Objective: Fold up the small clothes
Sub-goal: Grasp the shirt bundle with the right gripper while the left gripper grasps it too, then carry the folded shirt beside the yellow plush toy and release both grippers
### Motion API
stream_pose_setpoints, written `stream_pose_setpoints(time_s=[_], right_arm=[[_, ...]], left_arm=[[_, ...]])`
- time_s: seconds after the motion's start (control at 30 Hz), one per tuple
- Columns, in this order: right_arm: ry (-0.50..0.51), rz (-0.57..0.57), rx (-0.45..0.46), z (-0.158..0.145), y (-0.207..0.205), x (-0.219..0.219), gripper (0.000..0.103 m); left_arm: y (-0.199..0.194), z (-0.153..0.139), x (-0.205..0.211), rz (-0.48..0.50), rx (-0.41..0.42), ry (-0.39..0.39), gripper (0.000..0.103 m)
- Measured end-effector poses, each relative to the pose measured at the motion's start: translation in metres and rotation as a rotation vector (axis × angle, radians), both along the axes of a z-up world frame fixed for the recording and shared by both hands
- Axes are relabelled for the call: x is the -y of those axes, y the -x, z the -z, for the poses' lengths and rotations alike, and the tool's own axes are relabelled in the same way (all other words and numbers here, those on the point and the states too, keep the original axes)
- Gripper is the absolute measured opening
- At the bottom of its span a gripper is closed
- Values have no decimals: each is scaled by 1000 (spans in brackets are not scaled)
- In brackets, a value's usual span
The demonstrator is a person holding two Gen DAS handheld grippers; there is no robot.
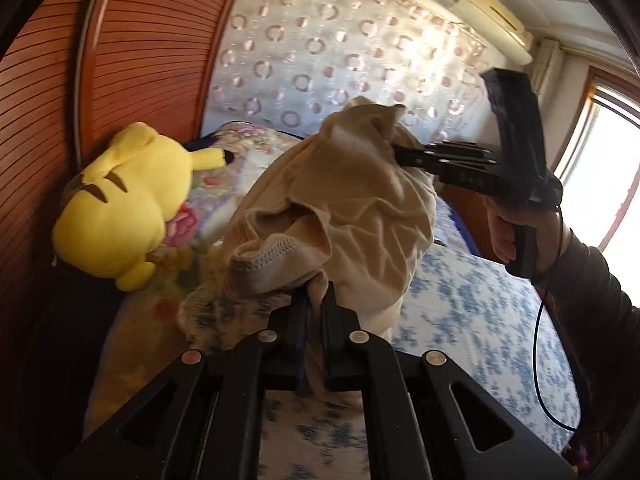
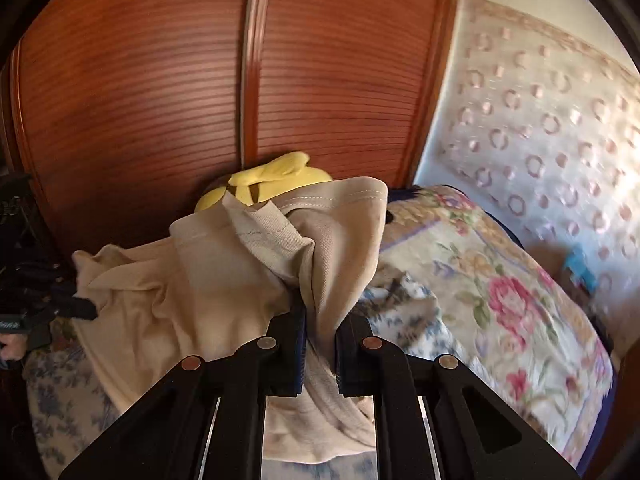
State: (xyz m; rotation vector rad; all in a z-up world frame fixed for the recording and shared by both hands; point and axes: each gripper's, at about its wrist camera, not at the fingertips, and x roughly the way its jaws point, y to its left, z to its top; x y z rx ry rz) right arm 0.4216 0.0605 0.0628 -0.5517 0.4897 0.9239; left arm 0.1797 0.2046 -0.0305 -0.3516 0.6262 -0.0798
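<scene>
Left wrist view: the left tongs [image 1: 316, 308] pinch the beige garment [image 1: 344, 208] above the bed [image 1: 480, 312], right tongs [image 1: 400, 156] clamping its far edge (yellow plush toy [image 1: 120, 200] beside). Right wrist view: right tongs [image 2: 320, 344] clamped on the garment [image 2: 224, 276], lifted before the wardrobe [image 2: 160, 80].

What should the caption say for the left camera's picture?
Both grippers, left gripper and right gripper, pinch a beige garment above the bed, yellow plush toy nearby.

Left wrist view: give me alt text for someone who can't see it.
Both grippers, the left gripper and right gripper, are shut on a crumpled beige garment held above a blue-flowered bedsheet; a yellow plush toy lies against the wooden wardrobe.
</scene>
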Motion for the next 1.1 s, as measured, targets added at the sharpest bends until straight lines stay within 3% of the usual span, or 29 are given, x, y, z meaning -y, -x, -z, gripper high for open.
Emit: stream_pose_setpoints(time_s=[0.2, 0.33, 0.4, 0.5, 0.63, 0.67, 0.73, 0.8, 0.9, 1.1], right_arm=[[20, -4, -52, 24, -46, -44, 11], [39, 65, -106, 43, -75, -61, 14], [18, 129, -94, 43, -86, -58, 32], [-39, 162, -80, 40, -89, -60, 41], [-95, 110, -83, 39, -66, -48, 41], [-97, 94, -94, 42, -60, -45, 41], [-92, 79, -120, 54, -52, -37, 41], [-75, 84, -144, 65, -56, -34, 41], [-43, 126, -158, 80, -70, -32, 41], [-85, 192, -202, 88, -99, -39, 41]], left_arm=[[-10, 20, -14, -58, -46, -17, 7], [-11, 36, -23, -79, -74, -9, 7], [-12, 40, -26, -88, -81, -7, 7], [-12, 42, -30, -96, -95, -3, 8], [-5, 34, -29, -104, -64, -36, 40], [-5, 31, -27, -103, -55, -42, 44], [-6, 25, -25, -95, -39, -54, 69], [-8, 21, -20, -83, -21, -71, 79], [-19, 25, -10, -44, -47, -91, 79], [-29, 52, 6, -16, -163, -157, 79]])
